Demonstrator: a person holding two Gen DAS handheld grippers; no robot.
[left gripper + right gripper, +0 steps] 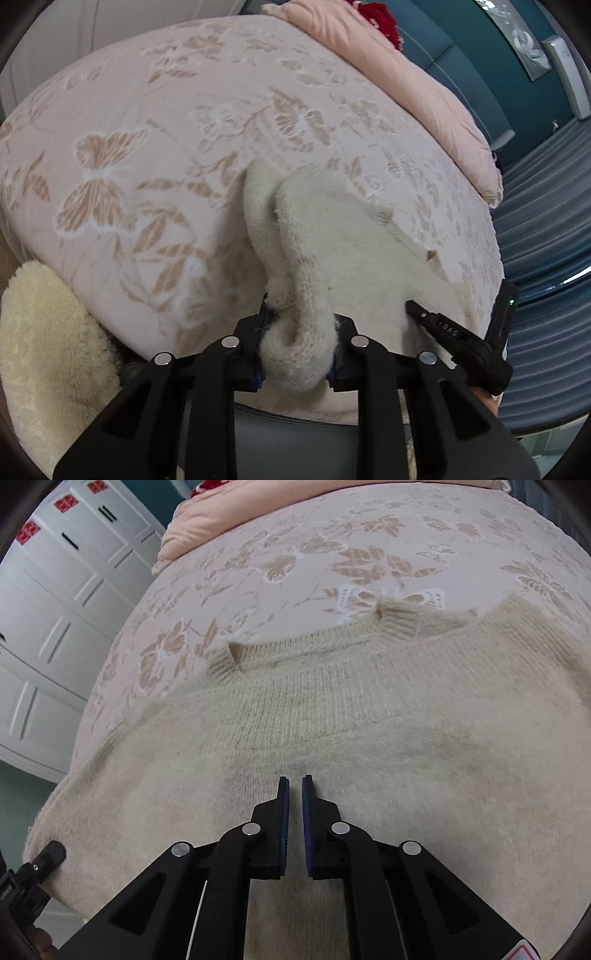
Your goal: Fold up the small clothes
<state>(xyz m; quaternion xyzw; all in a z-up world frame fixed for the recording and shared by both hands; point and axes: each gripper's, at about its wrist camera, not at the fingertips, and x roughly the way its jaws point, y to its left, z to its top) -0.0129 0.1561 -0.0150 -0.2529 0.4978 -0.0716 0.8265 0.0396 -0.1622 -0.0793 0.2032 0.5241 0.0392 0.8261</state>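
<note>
Only leftward: claw-pinched sweater (295,347) fold.

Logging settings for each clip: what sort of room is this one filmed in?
Most likely a bedroom: the cream sweater lies on a bed with a butterfly-patterned cover, a pink pillow at its far end, and white wardrobe doors alongside.

We see the sweater (332,720) lying on the bedspread (166,110), near its front edge. A pillow (406,85) lies on the bedspread behind the sweater. A fleece item (48,350) sits left of the bed.
</note>
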